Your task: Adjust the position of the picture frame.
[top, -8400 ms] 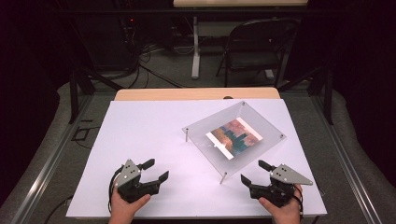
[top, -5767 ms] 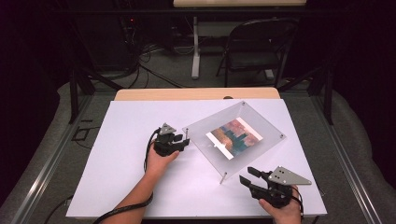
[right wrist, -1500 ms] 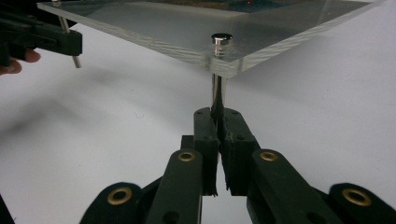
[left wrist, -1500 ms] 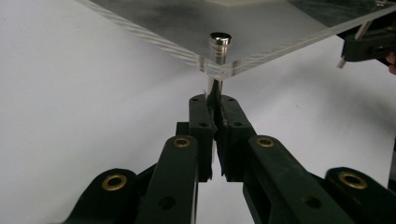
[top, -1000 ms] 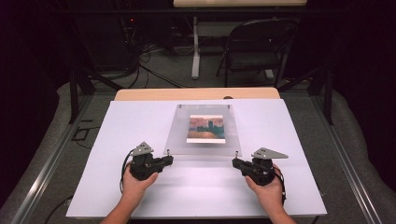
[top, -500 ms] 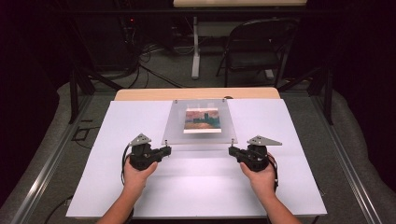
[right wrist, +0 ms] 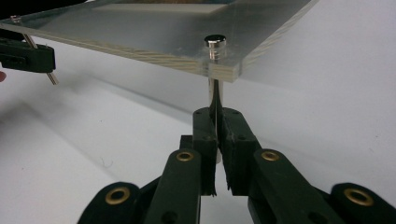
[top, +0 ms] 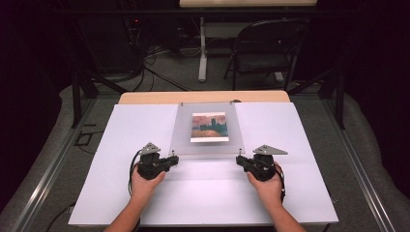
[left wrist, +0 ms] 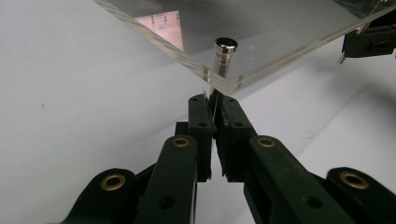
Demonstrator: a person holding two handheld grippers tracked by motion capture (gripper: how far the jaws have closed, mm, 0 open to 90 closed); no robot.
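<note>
Both claws, left claw (top: 170,161) and right claw (top: 240,160), pinch the near corner metal legs (right wrist: 215,95) of the clear acrylic frame (top: 207,145), holding its picture (top: 209,127) above the white worktop (top: 121,140) toward the far edge.

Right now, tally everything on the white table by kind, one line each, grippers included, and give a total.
Clear acrylic frame holding a painted picture: 1
Metal standoff pins seen at the frame's near corners, one in the left gripper view and one in the right gripper view: 2
Black grippers, left gripper and right gripper: 2
Total: 5
</note>
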